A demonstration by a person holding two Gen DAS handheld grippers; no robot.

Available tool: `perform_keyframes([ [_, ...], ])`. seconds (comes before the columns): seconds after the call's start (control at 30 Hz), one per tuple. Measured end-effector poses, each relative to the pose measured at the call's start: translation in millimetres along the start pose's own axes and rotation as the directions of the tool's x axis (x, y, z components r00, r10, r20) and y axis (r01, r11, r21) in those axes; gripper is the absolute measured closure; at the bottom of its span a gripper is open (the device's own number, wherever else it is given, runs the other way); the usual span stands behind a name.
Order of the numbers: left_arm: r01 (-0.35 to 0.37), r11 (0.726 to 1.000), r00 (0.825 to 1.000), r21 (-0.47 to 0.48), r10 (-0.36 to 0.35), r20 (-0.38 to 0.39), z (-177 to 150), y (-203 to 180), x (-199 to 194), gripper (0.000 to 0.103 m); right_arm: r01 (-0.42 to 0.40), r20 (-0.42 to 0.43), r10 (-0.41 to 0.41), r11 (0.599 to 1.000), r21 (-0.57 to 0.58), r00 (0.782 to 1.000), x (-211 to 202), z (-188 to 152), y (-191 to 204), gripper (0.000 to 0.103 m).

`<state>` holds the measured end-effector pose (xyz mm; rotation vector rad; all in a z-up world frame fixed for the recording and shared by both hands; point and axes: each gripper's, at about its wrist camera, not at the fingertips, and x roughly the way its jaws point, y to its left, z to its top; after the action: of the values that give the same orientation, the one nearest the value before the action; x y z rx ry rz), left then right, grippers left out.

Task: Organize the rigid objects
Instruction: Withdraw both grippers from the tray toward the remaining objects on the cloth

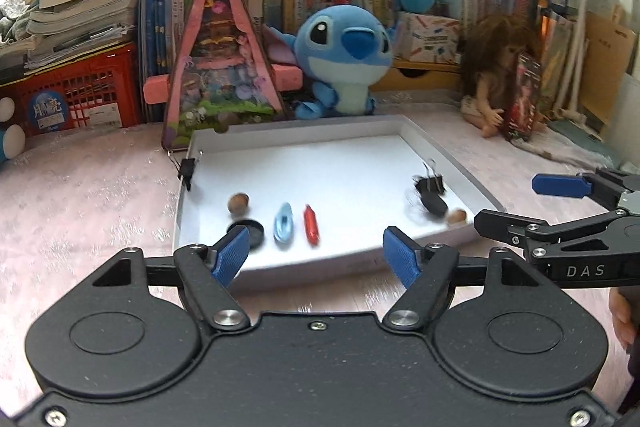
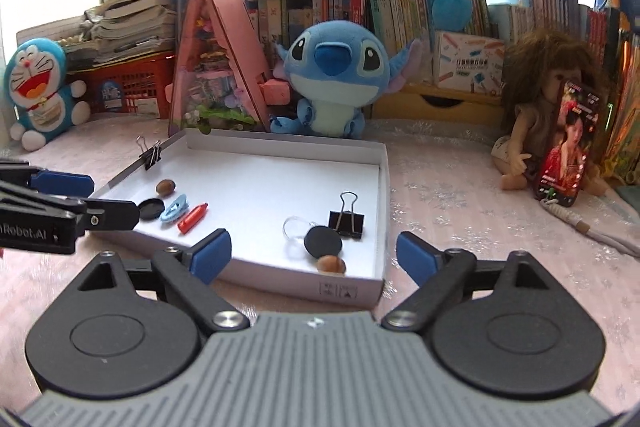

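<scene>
A shallow white tray (image 1: 452, 163) (image 2: 382, 187) lies on the pink cloth. At its left lie a brown nut (image 1: 239, 203) (image 2: 165, 187), a black round lid (image 1: 250, 230) (image 2: 151, 209), a light blue clip (image 1: 284, 223) (image 2: 175, 209) and a red crayon-like piece (image 1: 312, 230) (image 2: 193, 218). At its right lie a black binder clip (image 1: 430, 183) (image 2: 346, 221), a black disc (image 1: 434, 205) (image 2: 323, 242), a clear ring (image 2: 295, 227) and another nut (image 1: 457, 216) (image 2: 331, 263). A binder clip (image 1: 187, 169) (image 2: 150, 153) grips the left wall. My left gripper (image 1: 316, 257) and right gripper (image 2: 314, 253) are open and empty at the tray's near edge.
A blue Stitch plush (image 1: 346, 55) (image 2: 334, 75) and a pink triangular toy house (image 1: 220, 59) (image 2: 218, 67) stand behind the tray. A doll holding a phone (image 1: 504, 79) (image 2: 560, 119) sits at the right. A Doraemon plush (image 2: 38, 87), red crates and books line the back.
</scene>
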<state>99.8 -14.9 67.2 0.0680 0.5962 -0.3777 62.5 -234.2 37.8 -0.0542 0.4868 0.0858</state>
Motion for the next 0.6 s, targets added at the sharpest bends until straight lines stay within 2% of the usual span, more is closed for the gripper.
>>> perform_keyframes([
  [0.23, 0.025, 0.999, 0.999, 0.031, -0.025, -0.030, -34.5, -6.1, -12.9, 0.031, -0.053, 0.028, 0.056, 0.994, -0.095, 0.998, -25.2, -32.7, 6.0, 0.004],
  [0.37, 0.038, 0.999, 0.998, 0.021, -0.037, -0.051, -52.1, -7.1, -19.6, 0.031, -0.111, 0.012, 0.114, 0.983, -0.145, 0.993, -35.8, -48.4, 15.2, 0.004],
  [0.6, 0.071, 0.997, 0.996, 0.033, -0.069, -0.057, -69.7, -13.1, -25.3, 0.031, -0.172, -0.032, 0.169, 0.962, -0.211, 0.985, -39.9, -68.0, 37.3, 0.003],
])
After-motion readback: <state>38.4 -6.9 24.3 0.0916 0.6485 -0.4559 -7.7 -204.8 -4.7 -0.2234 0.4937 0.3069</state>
